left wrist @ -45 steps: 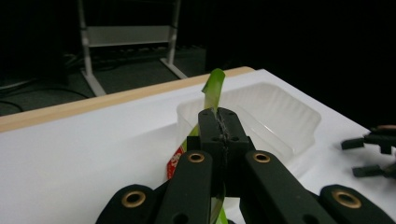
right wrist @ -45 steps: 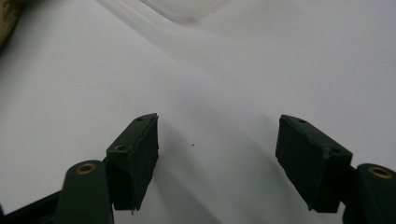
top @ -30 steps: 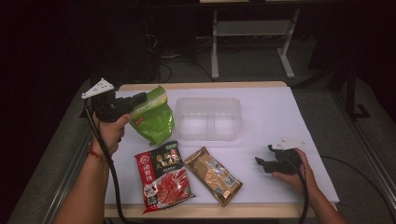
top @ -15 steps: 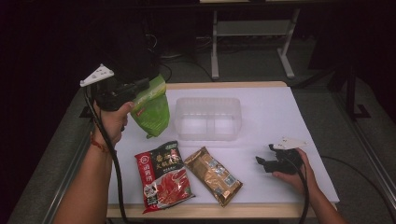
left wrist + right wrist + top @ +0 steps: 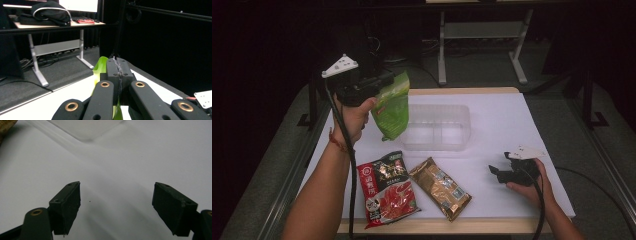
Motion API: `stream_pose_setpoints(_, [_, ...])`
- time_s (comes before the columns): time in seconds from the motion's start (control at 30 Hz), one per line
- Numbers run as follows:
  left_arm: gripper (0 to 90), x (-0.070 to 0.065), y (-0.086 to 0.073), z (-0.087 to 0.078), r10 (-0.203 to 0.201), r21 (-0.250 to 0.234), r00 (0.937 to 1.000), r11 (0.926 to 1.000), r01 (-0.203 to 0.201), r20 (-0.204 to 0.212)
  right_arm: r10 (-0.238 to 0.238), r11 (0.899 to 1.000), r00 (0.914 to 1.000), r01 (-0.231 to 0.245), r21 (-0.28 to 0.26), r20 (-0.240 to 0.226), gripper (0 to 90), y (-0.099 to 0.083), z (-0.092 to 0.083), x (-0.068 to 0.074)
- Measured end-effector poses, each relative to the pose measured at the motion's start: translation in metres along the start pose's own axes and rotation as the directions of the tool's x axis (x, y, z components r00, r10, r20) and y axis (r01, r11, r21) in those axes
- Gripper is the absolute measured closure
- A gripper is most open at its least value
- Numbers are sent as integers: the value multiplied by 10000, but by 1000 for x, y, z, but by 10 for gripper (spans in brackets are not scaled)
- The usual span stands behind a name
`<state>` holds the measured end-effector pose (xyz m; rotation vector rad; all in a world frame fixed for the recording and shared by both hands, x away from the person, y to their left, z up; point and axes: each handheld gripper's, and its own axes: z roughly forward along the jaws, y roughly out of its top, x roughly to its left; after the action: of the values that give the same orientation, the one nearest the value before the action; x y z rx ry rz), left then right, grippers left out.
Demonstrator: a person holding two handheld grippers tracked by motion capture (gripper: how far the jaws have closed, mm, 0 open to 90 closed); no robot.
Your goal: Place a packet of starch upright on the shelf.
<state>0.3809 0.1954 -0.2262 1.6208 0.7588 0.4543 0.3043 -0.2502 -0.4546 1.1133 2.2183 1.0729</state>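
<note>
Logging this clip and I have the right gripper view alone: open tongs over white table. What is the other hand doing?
Observer: The left tongs are shut on the top edge of a green pouch, held up above the table.
Operator: Where might it go?
Observer: My guess is the clear plastic tray, which sits just beside the hanging pouch.
Operator: Anything else waiting?
Observer: A red packet and a gold packet lie flat near the front edge.
Operator: And my own tongs?
Observer: The right tongs rest low at the table's right, apart from the packets.
</note>
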Motion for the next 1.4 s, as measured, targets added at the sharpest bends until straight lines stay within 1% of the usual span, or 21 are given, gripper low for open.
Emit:
stream_pose_setpoints(0.07, [900, -3, 1, 7, -42, 6, 10000, 10000, 41, 89, 34, 10000, 10000, -34, 4, 8, 222, 0, 0, 0])
stream_pose_setpoints(0.17, [900, -5, 0, 13, -76, -31, 9998, 10000, 77, 178, 28, 10000, 10000, -28, 29, 54, 222, -1, 0, 0])
stream_pose_setpoints(0.2, [900, -8, 1, 16, 13, -29, 9997, 10000, -12, 242, 80, 10000, 10000, -80, -1, 56, 223, -1, -1, -1])
stream_pose_setpoints(0.23, [900, -10, 2, 17, 24, -40, 9998, 10000, -23, 189, 83, 10000, 9999, -83, 9, 75, 223, -1, -1, -1])
stream_pose_setpoints(0.33, [900, -10, 5, 15, -15, -186, 9997, 9998, 20, 255, 117, 9999, 9999, -117, 24, 67, 223, -2, -1, -2])
stream_pose_setpoints(0.4, [900, -9, 9, 13, 165, -150, 9999, 9998, -164, 36, 125, 9999, 9999, -125, 38, 45, 223, -2, -1, -1])
stream_pose_setpoints(0.5, [900, -5, 14, 8, 105, -280, 9999, 9996, -107, -52, 92, 9999, 10000, -92, 57, 39, 222, -2, 0, 0])
stream_pose_setpoints(0.53, [900, -6, 19, 6, 152, -395, 9999, 9991, -153, -30, 111, 9999, 9999, -111, 60, 28, 222, -2, 0, -1])
stream_pose_setpoints(0.6, [900, -7, 21, 6, 165, -425, 9998, 9990, -169, -92, 97, 9999, 9999, -97, 84, 41, 223, -2, 1, -1])
stream_pose_setpoints(0.63, [900, -9, 24, 8, 275, -389, 9996, 9989, -277, -51, 50, 9999, 10000, -51, 88, 55, 223, -2, 1, 0])
stream_pose_setpoints(0.7, [900, -11, 24, 10, 275, -425, 9996, 9987, -276, -30, 67, 9999, 10000, -67, 122, 66, 223, -2, 1, 0])
stream_pose_setpoints(0.83, [900, -23, 25, 25, 459, -299, 9987, 9985, -453, 218, 83, 9999, 9999, -84, 119, 81, 223, -2, 1, 0])
stream_pose_setpoints(0.93, [900, -30, 25, 37, 482, -225, 9984, 9986, -475, 312, 82, 9999, 9999, -83, 95, 64, 223, -2, 1, 0])
stream_pose_setpoints(0.97, [900, -35, 25, 45, 530, -187, 9977, 9985, -522, 427, 90, 9999, 9999, -91, 71, 52, 222, -3, 1, -1])
stream_pose_setpoints(1.0, [900, -35, 25, 45, 530, -187, 9977, 9985, -522, 427, 90, 9999, 9999, -91, 71, 52, 222, -3, 1, -1])
stream_pose_setpoints(1.03, [900, -40, 25, 52, 568, -148, 9970, 9983, -560, 533, 101, 9999, 9999, -101, 78, 48, 223, -3, 1, -1])
stream_pose_setpoints(1.07, [900, -40, 25, 52, 568, -148, 9970, 9983, -560, 533, 101, 9999, 9999, -101, 78, 48, 223, -3, 1, -1])
stream_pose_setpoints(1.13, [900, -43, 25, 60, 547, -141, 9961, 9984, -539, 687, 92, 9999, 9999, -92, 62, 42, 223, -3, 0, -1])
stream_pose_setpoints(1.3, [900, -57, 20, 82, 724, 141, 9934, 9972, -740, 895, 111, 9999, 9999, -112, 72, 42, 223, -3, 0, -1])
stream_pose_setpoints(1.37, [900, -60, 17, 92, 562, 133, 9925, 9982, -580, 1085, 90, 9999, 10000, -90, 76, 42, 223, -3, 0, -1])
stream_pose_setpoints(1.4, [900, -61, 16, 95, 554, 167, 9926, 9982, -576, 1082, 83, 9999, 10000, -84, 83, 55, 222, -3, 0, -1])
